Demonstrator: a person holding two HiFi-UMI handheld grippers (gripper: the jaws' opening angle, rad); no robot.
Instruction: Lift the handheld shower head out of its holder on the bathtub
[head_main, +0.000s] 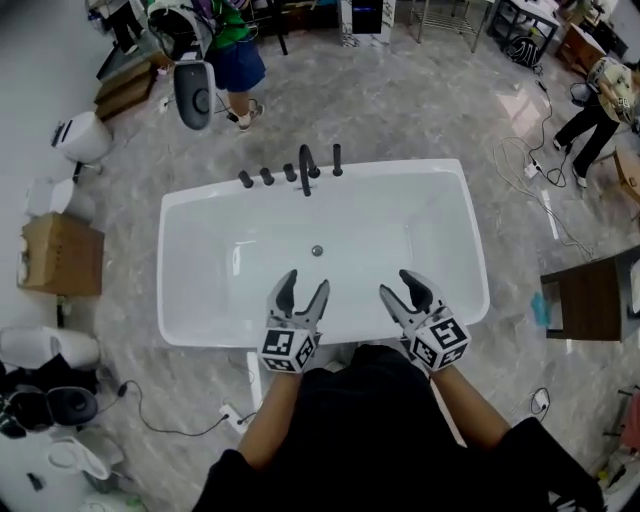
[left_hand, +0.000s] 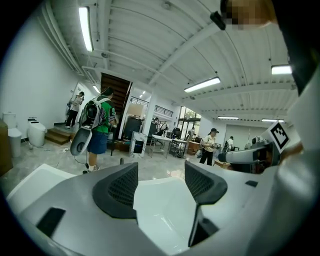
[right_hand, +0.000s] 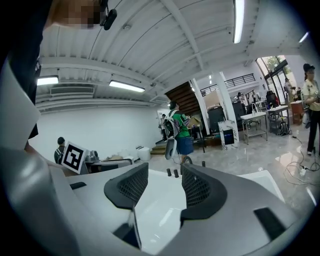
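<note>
The white bathtub (head_main: 200, 300) fills the middle of the head view. On its far rim stand black fittings: three knobs (head_main: 267, 176), a curved spout (head_main: 305, 166) and, rightmost, a slim upright handheld shower head (head_main: 337, 158) in its holder. My left gripper (head_main: 305, 282) and right gripper (head_main: 397, 284) hover side by side over the near rim, both open and empty, well short of the fittings. In the right gripper view the right gripper (right_hand: 164, 172) points at the far rim, where the shower head (right_hand: 203, 163) shows as a small black post. The left gripper (left_hand: 160, 169) faces the tub's inside.
A cardboard box (head_main: 58, 255) and toilets (head_main: 82, 137) stand left of the tub. A person in green (head_main: 228, 50) stands beyond the far rim, another person (head_main: 600, 110) at the far right. A dark wooden table (head_main: 590, 298) sits right; cables (head_main: 540, 190) lie on the floor.
</note>
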